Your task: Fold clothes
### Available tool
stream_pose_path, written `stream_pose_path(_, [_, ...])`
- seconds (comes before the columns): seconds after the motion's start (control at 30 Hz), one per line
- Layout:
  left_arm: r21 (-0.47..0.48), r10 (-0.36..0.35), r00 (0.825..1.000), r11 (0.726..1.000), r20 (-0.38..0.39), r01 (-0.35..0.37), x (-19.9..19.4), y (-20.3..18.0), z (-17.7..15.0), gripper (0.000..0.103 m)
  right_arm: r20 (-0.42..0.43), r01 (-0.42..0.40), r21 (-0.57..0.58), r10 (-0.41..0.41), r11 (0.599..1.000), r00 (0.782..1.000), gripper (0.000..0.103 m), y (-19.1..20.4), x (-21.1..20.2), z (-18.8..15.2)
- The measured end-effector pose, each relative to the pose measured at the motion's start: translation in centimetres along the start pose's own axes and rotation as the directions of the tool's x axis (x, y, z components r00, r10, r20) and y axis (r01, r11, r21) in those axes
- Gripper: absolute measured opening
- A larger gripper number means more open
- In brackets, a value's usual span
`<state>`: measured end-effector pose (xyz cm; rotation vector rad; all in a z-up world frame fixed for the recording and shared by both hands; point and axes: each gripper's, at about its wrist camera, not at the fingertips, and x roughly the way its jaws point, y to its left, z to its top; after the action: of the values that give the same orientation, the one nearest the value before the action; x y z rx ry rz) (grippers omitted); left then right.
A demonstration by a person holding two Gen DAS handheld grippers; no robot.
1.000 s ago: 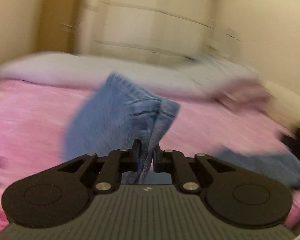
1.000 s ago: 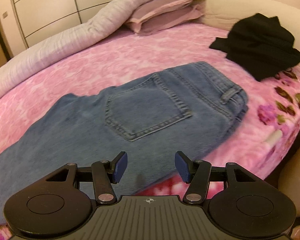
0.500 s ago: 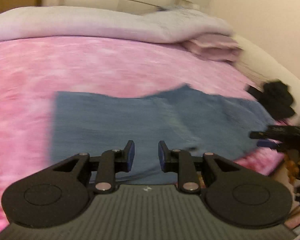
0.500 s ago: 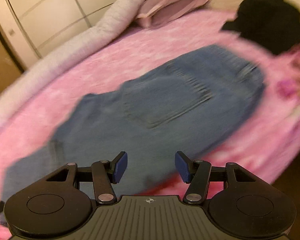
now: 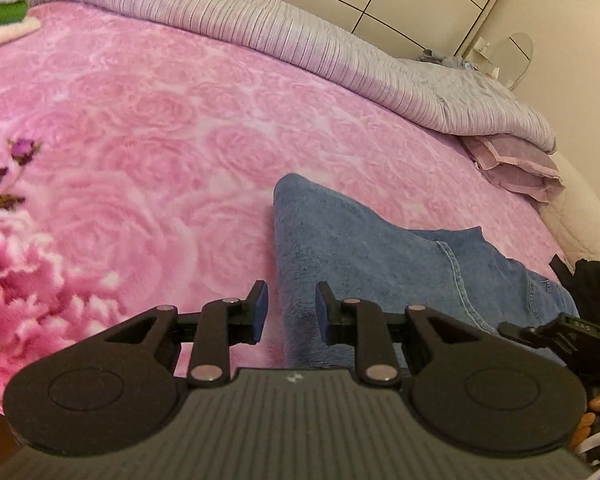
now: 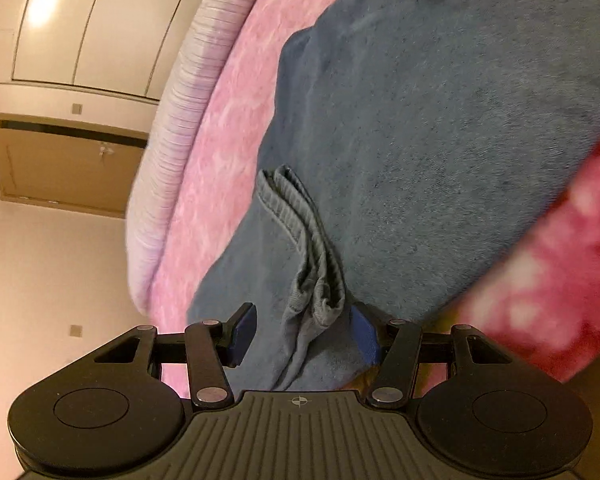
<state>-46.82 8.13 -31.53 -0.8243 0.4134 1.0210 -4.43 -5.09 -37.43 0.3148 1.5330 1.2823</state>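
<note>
blue jeans (image 5: 364, 248) folded over on a pink floral blanket (image 5: 148, 128) — fold edge just ahead of the left gripper (image 5: 290, 308), fingers spread, holding nothing. right gripper (image 6: 304, 332) also spread — bunched hem (image 6: 312, 264) between its pads, likely lined up for a pinch.

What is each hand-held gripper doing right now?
Left hand-held gripper: open, holding nothing, over the folded blue denim jeans.
Right hand-held gripper: open, hem bunched between its fingers.
</note>
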Motion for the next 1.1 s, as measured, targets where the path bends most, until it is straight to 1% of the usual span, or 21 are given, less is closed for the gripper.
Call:
stream_pose_path(0.07, [-0.019,-0.005,1.0,1.0,-0.006,0.005,0.4,0.5,0.1,0.02,0.007,0.015,-0.018,-0.015,1.0,1.0,0.052,0.4,0.8,-0.1])
stream_pose_path(0.1, [-0.026,-0.006,1.0,1.0,-0.009,0.006,0.6,0.8,0.2,0.02,0.011,0.022,-0.027,-0.022,0.999,1.0,0.039,0.6,1.2,-0.1])
stream_pose_path(0.13, [-0.029,-0.008,1.0,1.0,-0.012,0.008,0.7,0.9,0.3,0.02,0.015,0.045,-0.051,-0.044,0.998,0.999,0.021,0.7,1.6,-0.1])
stream_pose_path(0.2, [-0.028,-0.017,1.0,0.999,-0.017,0.016,0.9,0.7,0.6,0.02,0.034,0.066,-0.107,-0.062,0.992,0.997,0.018,1.0,1.8,-0.1])
stream_pose_path(0.27, [-0.021,-0.036,0.999,0.999,-0.014,0.036,1.0,0.3,1.1,0.02,0.075,0.062,-0.189,-0.049,0.98,0.996,0.017,1.8,1.0,-0.4])
stream_pose_path(0.33, [-0.008,-0.064,0.998,0.998,-0.003,0.064,1.0,-0.5,1.7,0.02,0.166,0.058,-0.319,-0.004,0.946,0.986,0.016,3.6,-1.0,-0.3])
stream_pose_path(0.37, [0.002,-0.083,0.997,0.997,-0.002,0.083,1.2,-1.1,2.0,0.02,0.227,0.067,-0.387,0.024,0.92,0.974,0.016,4.6,-2.5,0.0])
stream_pose_path(0.43, [0.025,-0.12,0.993,0.992,-0.003,0.12,1.5,-2.4,2.5,0.02,0.337,0.116,-0.453,0.049,0.884,0.94,0.016,5.5,-6.0,1.0])
stream_pose_path(0.5, [0.053,-0.16,0.987,0.986,-0.022,0.161,2.3,-4.1,2.7,0.02,0.439,0.174,-0.503,0.077,0.847,0.895,0.016,6.1,-9.6,2.1])
stream_pose_path(0.53, [0.068,-0.179,0.983,0.981,-0.037,0.181,2.8,-5.1,2.7,0.02,0.495,0.22,-0.491,0.062,0.843,0.867,0.016,5.7,-11.2,3.1])
stream_pose_path(0.57, [0.084,-0.192,0.98,0.977,-0.057,0.196,3.5,-6.0,2.5,0.02,0.526,0.256,-0.45,0.022,0.856,0.85,0.016,4.4,-12.2,4.2])
stream_pose_path(0.67, [0.13,-0.22,0.968,0.963,-0.122,0.235,5.8,-9.2,1.6,0.02,0.579,0.344,-0.301,-0.116,0.889,0.807,0.016,-0.6,-15.0,7.5])
stream_pose_path(0.7, [0.144,-0.228,0.963,0.958,-0.144,0.248,6.7,-10.3,1.3,0.02,0.58,0.364,-0.245,-0.165,0.899,0.798,0.016,-2.4,-15.3,8.5])
stream_pose_path(0.77, [0.173,-0.224,0.957,0.951,-0.183,0.256,8.2,-12.3,0.4,0.019,0.535,0.389,-0.142,-0.26,0.91,0.804,0.016,-5.8,-14.9,10.0])
stream_pose_path(0.8, [0.198,-0.203,0.961,0.95,-0.188,0.24,8.8,-13.3,0.1,0.019,0.52,0.372,-0.105,-0.268,0.922,0.811,0.016,-7.2,-14.7,10.4])
stream_pose_path(0.87, [0.249,-0.166,0.97,0.946,-0.176,0.207,9.1,-14.7,-0.2,0.018,0.514,0.333,-0.081,-0.247,0.939,0.822,0.016,-8.6,-14.6,10.4])
stream_pose_path(0.93, [0.271,-0.142,0.978,0.945,-0.155,0.18,8.9,-15.5,-0.1,0.018,0.521,0.328,-0.102,-0.231,0.939,0.822,0.016,-8.6,-14.8,10.6])
stream_pose_path(1.03, [0.284,-0.129,0.985,0.946,-0.119,0.158,8.4,-16.4,0.5,0.018,0.543,0.316,-0.2,-0.163,0.927,0.824,0.016,-7.1,-15.5,10.8])
stream_pose_path(1.1, [0.292,-0.138,0.984,0.942,-0.115,0.167,8.3,-17.1,0.8,0.018,0.586,0.321,-0.311,-0.085,0.895,0.806,0.016,-5.2,-16.7,10.5])
